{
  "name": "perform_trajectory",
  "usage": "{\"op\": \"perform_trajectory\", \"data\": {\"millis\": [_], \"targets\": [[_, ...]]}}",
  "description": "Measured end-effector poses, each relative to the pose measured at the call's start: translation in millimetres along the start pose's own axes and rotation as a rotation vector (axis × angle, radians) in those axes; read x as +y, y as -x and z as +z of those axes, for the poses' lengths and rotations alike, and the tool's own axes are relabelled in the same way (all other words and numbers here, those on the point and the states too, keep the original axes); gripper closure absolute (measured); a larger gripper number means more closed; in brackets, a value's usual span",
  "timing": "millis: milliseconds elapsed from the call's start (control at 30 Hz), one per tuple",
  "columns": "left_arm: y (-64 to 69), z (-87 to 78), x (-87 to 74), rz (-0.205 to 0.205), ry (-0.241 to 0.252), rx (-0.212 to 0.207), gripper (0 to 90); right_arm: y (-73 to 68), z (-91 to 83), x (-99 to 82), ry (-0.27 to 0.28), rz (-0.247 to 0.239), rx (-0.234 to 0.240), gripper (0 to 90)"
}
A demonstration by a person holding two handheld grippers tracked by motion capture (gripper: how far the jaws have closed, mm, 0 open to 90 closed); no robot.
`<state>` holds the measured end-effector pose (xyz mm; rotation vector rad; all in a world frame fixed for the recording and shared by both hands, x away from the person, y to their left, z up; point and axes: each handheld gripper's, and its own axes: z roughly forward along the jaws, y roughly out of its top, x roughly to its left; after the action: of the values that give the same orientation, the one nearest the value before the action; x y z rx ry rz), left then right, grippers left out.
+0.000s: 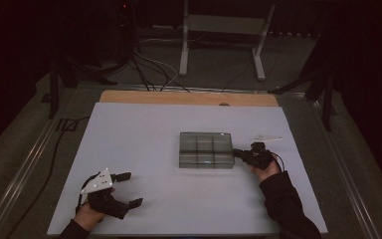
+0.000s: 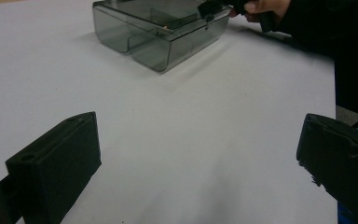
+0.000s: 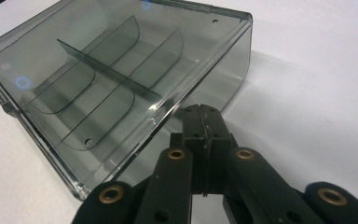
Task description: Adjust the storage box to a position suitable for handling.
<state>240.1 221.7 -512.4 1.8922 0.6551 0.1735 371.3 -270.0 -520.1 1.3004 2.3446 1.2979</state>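
Pressing closed-jawed and empty against the smoky box (image 3: 116,88), the right hand-held gripper (image 3: 200,114) risked skidding it; left hand-held gripper (image 1: 124,189) gaped empty.

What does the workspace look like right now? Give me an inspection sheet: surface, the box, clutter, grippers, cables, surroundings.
Surface: white table top, wooden strip along its far edge.
Job's things: smoky clear compartment box, lid closed, dividers visible, no contents made out.
Clutter: a small pale object lies beyond the box; too small to identify.
Grippers: right gripper has its jaws shut, tips at the box's edge; whether they touch it cannot be told. Left gripper is open, resting apart from the box near the front of the table.
Cables: a black cable runs off the table's left side; more on the floor behind.
Surroundings: dark room, white stand frame behind the table.
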Motion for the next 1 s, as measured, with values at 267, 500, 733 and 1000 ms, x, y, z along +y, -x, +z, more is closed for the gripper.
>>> {"op": "perform_trajectory", "data": {"millis": [267, 500, 733, 1000], "targets": [[1.3, 2.3, 2.9, 0.000, 0.005, -0.016, 1.4, -16.7, 20.0, 9.9, -0.014, -0.012, 0.045, 90.0], [2.0, 3.4, 10.3, 0.010, 0.010, -0.030, 1.4, -20.0, 23.3, 13.0, -0.009, -0.035, 0.044, 90.0], [-7.2, 2.4, 35.9, 0.001, 0.034, 0.013, 1.5, -20.3, 12.2, 12.2, 0.004, -0.025, 0.039, 90.0], [-28.6, 14.9, 75.2, 0.053, 0.028, 0.000, 1.5, -22.7, -4.5, 2.4, 0.016, -0.023, 0.043, 90.0]]}}
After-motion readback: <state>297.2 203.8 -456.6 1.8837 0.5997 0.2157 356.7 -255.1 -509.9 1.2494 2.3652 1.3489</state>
